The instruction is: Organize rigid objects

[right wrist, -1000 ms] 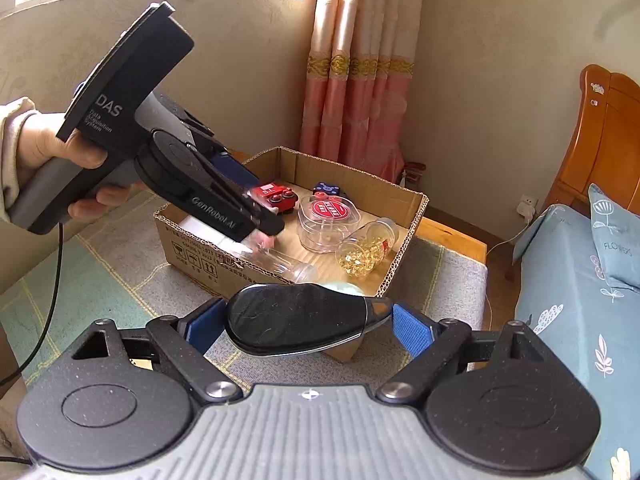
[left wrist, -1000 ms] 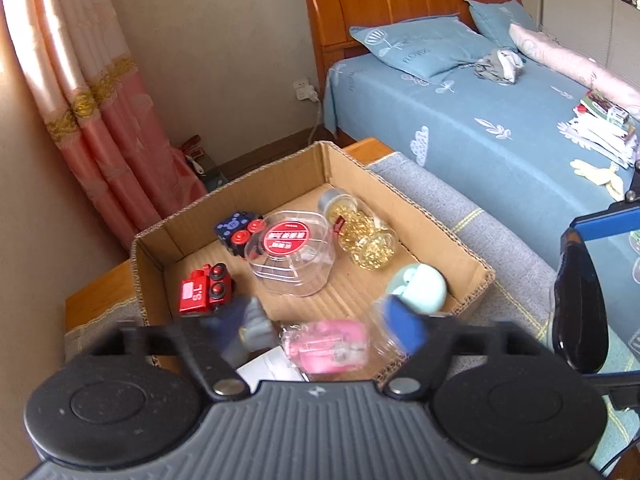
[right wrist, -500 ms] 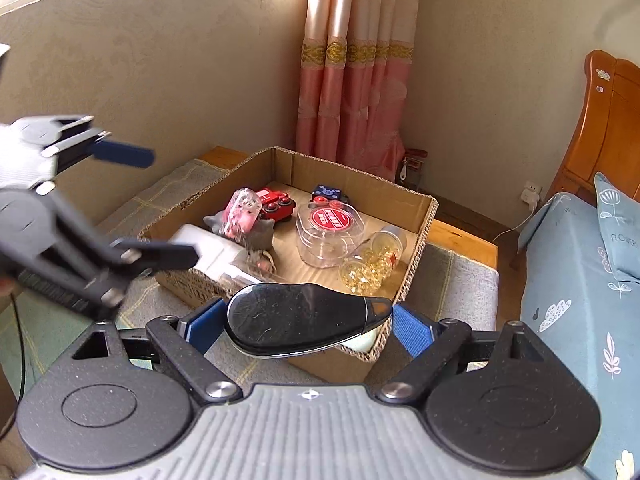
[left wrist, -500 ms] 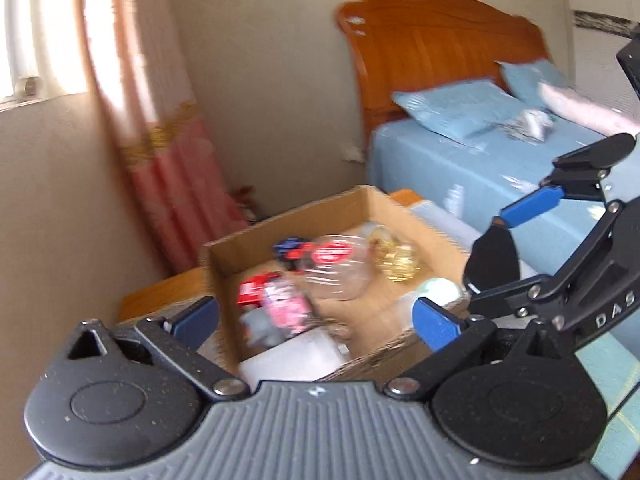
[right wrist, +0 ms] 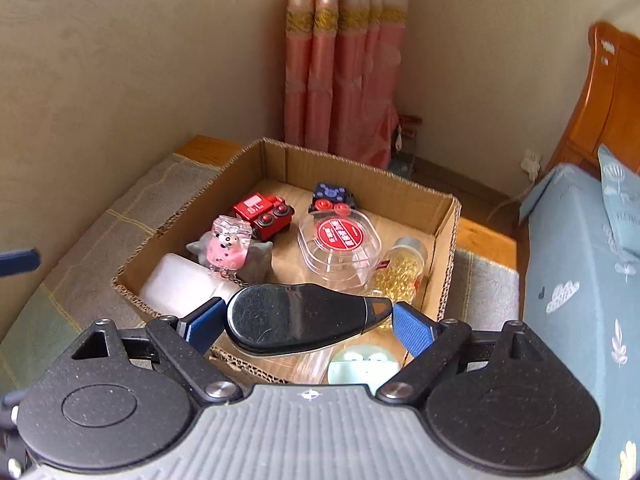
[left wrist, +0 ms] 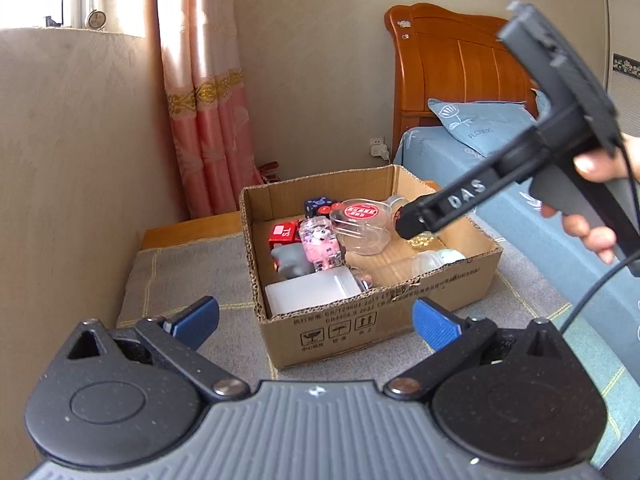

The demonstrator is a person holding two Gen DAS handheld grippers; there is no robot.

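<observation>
A cardboard box (right wrist: 448, 240) sits on a grey checked cloth. Inside lie a red toy train (right wrist: 264, 216), a blue toy car (right wrist: 330, 198), a clear round tub with a red label (right wrist: 340, 240), a jar of yellow beads (right wrist: 400, 268), a pink clear figure bottle (right wrist: 226, 250), a white case (right wrist: 180, 284) and a mint case (right wrist: 364, 364). My right gripper (right wrist: 310, 322) is shut on a glossy black teardrop-shaped case (right wrist: 296, 316), hanging over the box's near edge. My left gripper (left wrist: 316, 320) stands open and empty, short of the box (left wrist: 380, 320).
A wall runs close along the left of the cloth. A pink curtain (right wrist: 344, 80) hangs behind the box. A bed with blue sheets (left wrist: 500, 184) and a wooden headboard stands to the right. A hand (left wrist: 592, 200) holds the right gripper, with a cable trailing.
The left gripper let go of the pink bottle, which now lies in the box, and drew back from it. The right gripper carried the black case in over the box.
</observation>
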